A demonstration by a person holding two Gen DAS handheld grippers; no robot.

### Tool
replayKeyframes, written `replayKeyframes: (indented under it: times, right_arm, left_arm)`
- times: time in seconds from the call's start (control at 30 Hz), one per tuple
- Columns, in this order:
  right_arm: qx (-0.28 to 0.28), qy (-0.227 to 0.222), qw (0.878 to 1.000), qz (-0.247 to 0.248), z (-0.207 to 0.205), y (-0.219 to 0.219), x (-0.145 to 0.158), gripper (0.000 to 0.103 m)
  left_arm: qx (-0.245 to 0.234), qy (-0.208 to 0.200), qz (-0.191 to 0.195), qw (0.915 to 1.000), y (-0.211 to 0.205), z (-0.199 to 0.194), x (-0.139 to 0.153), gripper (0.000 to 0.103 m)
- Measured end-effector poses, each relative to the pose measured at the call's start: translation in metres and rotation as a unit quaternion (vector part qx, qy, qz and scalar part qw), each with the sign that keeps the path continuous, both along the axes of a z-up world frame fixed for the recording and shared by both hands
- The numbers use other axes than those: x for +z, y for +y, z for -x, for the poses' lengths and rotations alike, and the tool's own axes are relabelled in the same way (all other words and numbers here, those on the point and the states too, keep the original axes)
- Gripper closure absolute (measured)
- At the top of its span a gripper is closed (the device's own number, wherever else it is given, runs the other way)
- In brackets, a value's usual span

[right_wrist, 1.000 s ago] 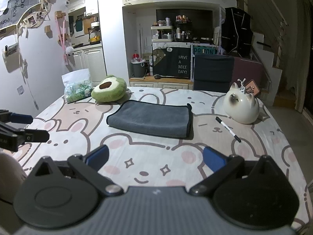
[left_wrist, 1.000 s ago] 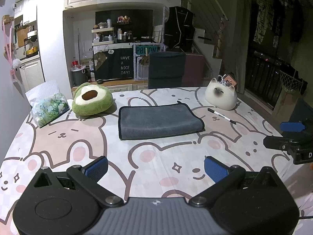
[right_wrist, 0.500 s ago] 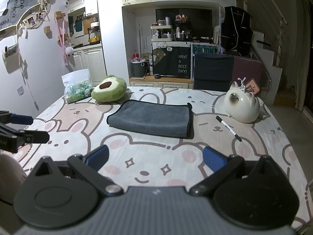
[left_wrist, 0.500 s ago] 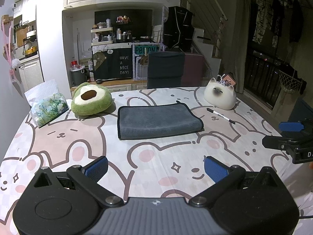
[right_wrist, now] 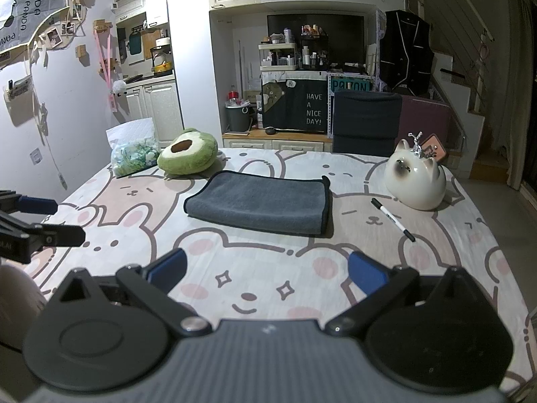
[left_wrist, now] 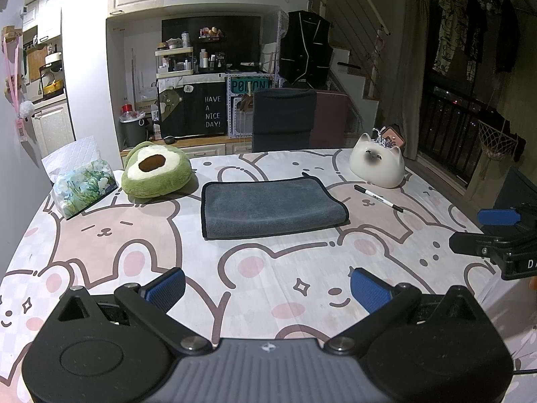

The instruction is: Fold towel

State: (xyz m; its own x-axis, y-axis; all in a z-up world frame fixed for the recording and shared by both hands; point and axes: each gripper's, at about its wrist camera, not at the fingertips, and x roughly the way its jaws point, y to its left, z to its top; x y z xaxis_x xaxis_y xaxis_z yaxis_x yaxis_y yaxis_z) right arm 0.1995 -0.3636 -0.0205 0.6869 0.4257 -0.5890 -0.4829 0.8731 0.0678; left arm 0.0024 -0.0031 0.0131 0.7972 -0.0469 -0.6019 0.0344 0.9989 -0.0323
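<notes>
Your left gripper [left_wrist: 267, 286] hangs above the near edge of the table [left_wrist: 134, 255], jaws spread wide, nothing between the blue pads [left_wrist: 166, 283]. Your right gripper [right_wrist: 266, 267] sits the same way over the near edge, jaws released and empty. Each gripper shows at the side of the other's view: the right one at the right border of the left wrist view, the left one at the left border of the right wrist view.

The towel [left_wrist: 270, 205] is grey with a dark hem and lies flat on the bear-print tablecloth, toward the far edge and about midway along it. It looks doubled over, with a rounded fold along the side facing you and the hemmed edges on the far side. Neither gripper touches it; both are well apart from it.

Other items on the table:
- Avocado plush [left_wrist: 155, 170], near the far left corner, just beside the towel's left end but not touching it.
- Tissue pack [left_wrist: 80, 186], left of the plush, at the left edge.
- White cat figurine [left_wrist: 376, 164], toward the far right corner.
- Marker pen [left_wrist: 379, 196], lying between the figurine and the towel's right end, apart from both.

A dark chair [left_wrist: 283, 119] stands behind the far edge.
</notes>
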Motion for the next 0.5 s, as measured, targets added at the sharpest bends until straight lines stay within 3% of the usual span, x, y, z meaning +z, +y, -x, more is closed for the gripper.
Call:
replayKeyframes:
  times: [0.5]
  right_arm:
    - [0.000,0.001,1.000,-0.001,0.0002,0.0003,-0.0005,0.000]
  left_arm:
    - [0.000,0.000,0.000,1.0000,0.0001,0.0000,0.0001,0.000]
